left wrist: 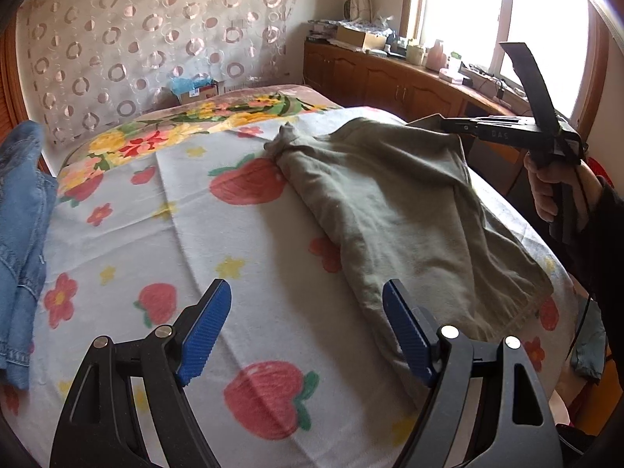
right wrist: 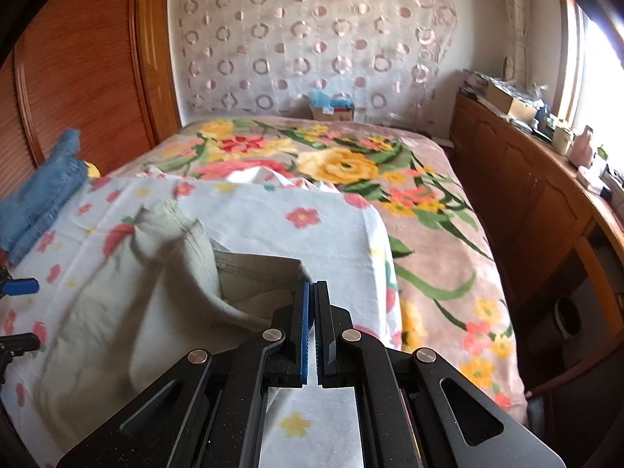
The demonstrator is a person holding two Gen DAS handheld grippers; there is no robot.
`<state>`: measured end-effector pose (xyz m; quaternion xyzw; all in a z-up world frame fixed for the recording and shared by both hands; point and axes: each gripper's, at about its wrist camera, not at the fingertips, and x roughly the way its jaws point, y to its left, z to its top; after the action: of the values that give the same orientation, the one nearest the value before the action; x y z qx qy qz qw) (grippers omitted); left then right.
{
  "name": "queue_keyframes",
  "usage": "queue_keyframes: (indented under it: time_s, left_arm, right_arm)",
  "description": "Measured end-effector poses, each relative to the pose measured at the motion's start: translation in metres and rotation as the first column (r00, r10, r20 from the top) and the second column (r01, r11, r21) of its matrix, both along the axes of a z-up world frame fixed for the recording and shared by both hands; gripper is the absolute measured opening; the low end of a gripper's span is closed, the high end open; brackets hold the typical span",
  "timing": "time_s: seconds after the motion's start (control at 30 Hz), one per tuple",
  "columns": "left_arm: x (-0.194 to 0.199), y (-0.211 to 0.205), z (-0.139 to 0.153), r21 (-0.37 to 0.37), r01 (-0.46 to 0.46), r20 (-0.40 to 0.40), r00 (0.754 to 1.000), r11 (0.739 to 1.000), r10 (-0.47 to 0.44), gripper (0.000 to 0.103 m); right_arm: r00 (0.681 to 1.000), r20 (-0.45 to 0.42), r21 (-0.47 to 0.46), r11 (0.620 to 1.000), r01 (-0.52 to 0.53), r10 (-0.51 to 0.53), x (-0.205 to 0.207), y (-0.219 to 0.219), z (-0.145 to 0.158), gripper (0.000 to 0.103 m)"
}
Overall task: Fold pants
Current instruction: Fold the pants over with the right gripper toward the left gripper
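- The left gripper (left wrist: 306,314) hangs nearest in its own view, blue pads wide apart with nothing between them. It sits over the strawberry-print sheet (left wrist: 163,202), just beside the near edge of the pants.
- The grey-green pants (left wrist: 394,202) lie spread on that sheet. One end reaches toward the left gripper's right finger (left wrist: 405,327); the bunched far end (left wrist: 286,138) rests near the floral blanket (left wrist: 218,113).
- The right gripper (right wrist: 312,292) has its pads pressed together on a corner of the pants (right wrist: 269,269), by the hem seam. The cloth rises from the sheet to that pinch, so the corner looks lifted.
- In the left view the right gripper's body (left wrist: 507,130) shows above the far side of the pants, gripped by the person's hand (left wrist: 553,191).
- Step in hand, as I judge it: one corner is secured and raised, and the fold is only beginning; no clean crease shows.
- The next move likely calls for the left gripper to close on the matching near edge, so both corners travel together.
- Then both should carry the cloth across level, keeping it taut enough not to sag.
- Further left, a folded pair of blue jeans (left wrist: 23,210) sits well apart from the work.
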<state>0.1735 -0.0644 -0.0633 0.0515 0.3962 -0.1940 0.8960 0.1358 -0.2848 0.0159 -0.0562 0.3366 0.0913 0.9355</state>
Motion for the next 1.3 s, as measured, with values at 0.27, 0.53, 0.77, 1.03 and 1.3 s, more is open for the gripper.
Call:
queue_keyframes:
  time_s: [0.27, 0.53, 0.77, 1.03, 1.3]
  left_arm:
    - [0.004, -0.009, -0.011, 0.019, 0.015, -0.036, 0.999, 1.000, -0.015, 0.081]
    - [0.010, -0.011, -0.017, 0.029, 0.015, -0.063, 0.998, 0.999, -0.013, 0.081]
    - [0.012, -0.014, -0.019, 0.041, 0.013, -0.065, 0.998, 0.999, -0.010, 0.081]
    - [0.012, -0.014, -0.019, 0.042, 0.013, -0.064, 0.998, 0.999, -0.010, 0.081]
    - [0.012, -0.014, -0.019, 0.042, 0.012, -0.064, 0.998, 0.999, -0.009, 0.081]
  right_arm:
    - [0.999, 0.030, -0.025, 1.000, 0.012, -0.012, 0.002, 0.008, 0.015, 0.024]
    - [0.996, -0.041, -0.028, 0.996, -0.084, 0.083, 0.009, 0.026, -0.005, 0.025]
    - [0.992, -0.108, -0.060, 0.995, -0.080, 0.073, 0.015, 0.024, -0.015, 0.025]
    - [0.991, -0.109, -0.028, 0.996, -0.083, 0.080, 0.025, 0.019, -0.010, 0.006]
    - [0.996, 0.036, 0.102, 0.992, 0.072, -0.076, 0.020, -0.024, 0.007, 0.004]
